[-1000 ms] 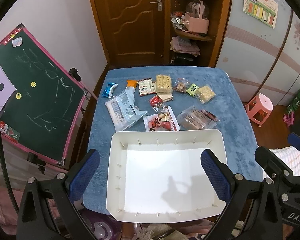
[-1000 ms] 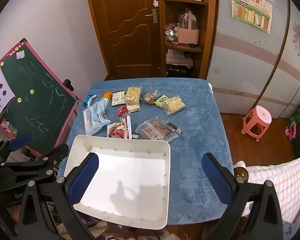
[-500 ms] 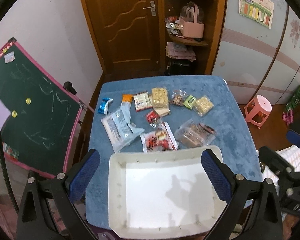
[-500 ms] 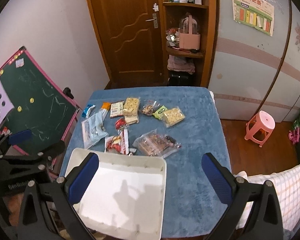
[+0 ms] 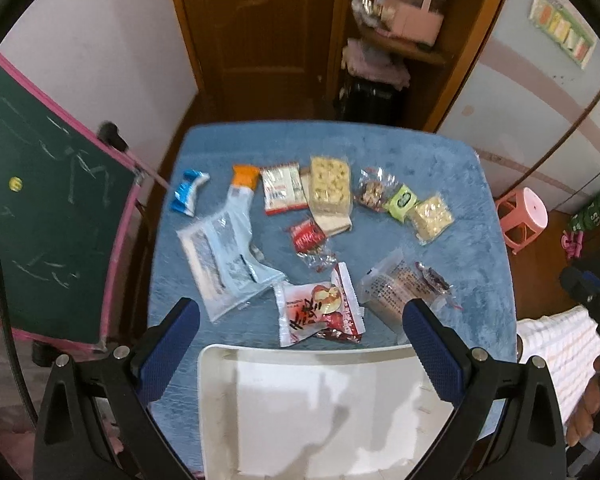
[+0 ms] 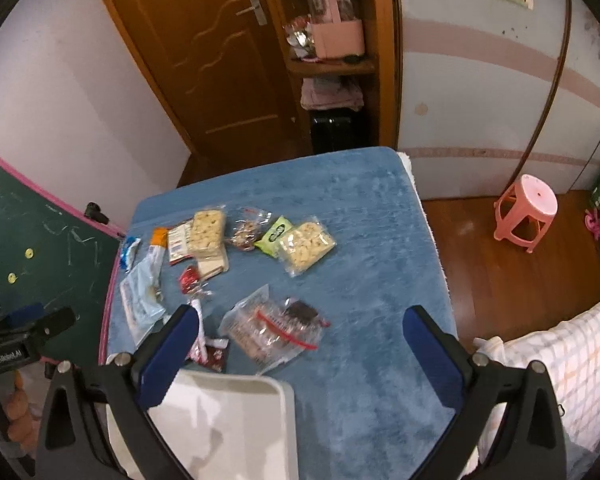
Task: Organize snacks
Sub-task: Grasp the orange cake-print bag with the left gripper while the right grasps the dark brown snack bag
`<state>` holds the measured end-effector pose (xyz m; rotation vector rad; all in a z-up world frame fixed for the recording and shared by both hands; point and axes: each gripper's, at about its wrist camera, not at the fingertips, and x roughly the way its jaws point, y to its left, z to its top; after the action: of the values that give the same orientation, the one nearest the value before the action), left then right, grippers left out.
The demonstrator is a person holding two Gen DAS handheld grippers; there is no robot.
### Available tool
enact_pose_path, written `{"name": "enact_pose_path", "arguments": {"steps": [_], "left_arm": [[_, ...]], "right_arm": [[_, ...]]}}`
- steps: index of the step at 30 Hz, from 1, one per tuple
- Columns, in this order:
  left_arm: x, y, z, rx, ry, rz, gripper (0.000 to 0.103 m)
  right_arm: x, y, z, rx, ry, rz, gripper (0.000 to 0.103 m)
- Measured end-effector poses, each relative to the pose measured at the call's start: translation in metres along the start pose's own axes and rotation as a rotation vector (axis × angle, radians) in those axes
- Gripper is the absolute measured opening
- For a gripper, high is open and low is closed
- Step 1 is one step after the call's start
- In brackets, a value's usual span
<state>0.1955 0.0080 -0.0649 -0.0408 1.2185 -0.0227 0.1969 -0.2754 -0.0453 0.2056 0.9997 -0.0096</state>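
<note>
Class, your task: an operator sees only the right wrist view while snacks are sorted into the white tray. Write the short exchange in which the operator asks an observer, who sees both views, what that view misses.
Operator: My right gripper covers most of a packet next to the white tray. What is it?
Observer: A red-and-white snack packet with black characters. It lies flat on the blue cloth right at the tray's far rim, outside the tray.
Operator: Is the left gripper holding anything?
Observer: No. Its own camera shows it open, with nothing between its fingers.
</note>
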Motion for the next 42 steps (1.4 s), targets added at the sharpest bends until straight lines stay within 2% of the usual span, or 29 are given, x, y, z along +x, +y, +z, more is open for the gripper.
{"name": "enact_pose_path", "arguments": {"steps": [4, 7, 14, 19, 26, 29, 30, 31, 33, 38, 39, 42], "left_arm": [[0.041, -0.006, 0.009, 0.003, 0.073, -0.001, 0.101], [0.078, -0.010, 0.013, -0.011, 0.150, -0.014, 0.101], [0.155, -0.018, 0.008, -0.051, 0.307, -0.033, 0.101], [0.197, -0.018, -0.004, -0.078, 0.407, -0.024, 0.101], [0.228, -0.019, -0.014, -0.104, 0.459, 0.014, 0.101], [0.243, -0.020, -0.018, -0.117, 0.480, 0.021, 0.101], [0.247, -0.020, -0.020, -0.126, 0.488, 0.019, 0.101], [0.251, -0.020, -0.021, -0.138, 0.493, 0.015, 0.101], [0.255, -0.021, -0.021, -0.149, 0.490, 0.007, 0.103], [0.267, -0.024, -0.019, -0.150, 0.490, 0.011, 0.103], [0.270, -0.026, -0.021, -0.145, 0.498, 0.013, 0.102], [0.280, -0.027, -0.019, -0.146, 0.546, 0.027, 0.101]], "right_arm": [[0.034, -0.005, 0.015, 0.003, 0.046, -0.009, 0.102], [0.069, -0.007, 0.018, 0.012, 0.121, 0.012, 0.102], [0.147, -0.012, 0.010, 0.045, 0.297, 0.044, 0.101], [0.187, -0.017, -0.003, 0.068, 0.396, 0.055, 0.100], [0.230, -0.017, -0.023, 0.038, 0.514, 0.038, 0.099], [0.238, -0.020, -0.028, 0.071, 0.541, 0.081, 0.099], [0.239, -0.022, -0.029, 0.085, 0.544, 0.098, 0.094], [0.239, -0.024, -0.029, 0.102, 0.548, 0.137, 0.083], [0.237, -0.028, -0.030, 0.139, 0.557, 0.201, 0.073], [0.224, -0.025, -0.030, 0.088, 0.517, 0.179, 0.056], [0.220, -0.025, -0.030, 0.081, 0.509, 0.183, 0.044], [0.212, -0.018, -0.030, 0.053, 0.484, 0.174, 0.041]]}}
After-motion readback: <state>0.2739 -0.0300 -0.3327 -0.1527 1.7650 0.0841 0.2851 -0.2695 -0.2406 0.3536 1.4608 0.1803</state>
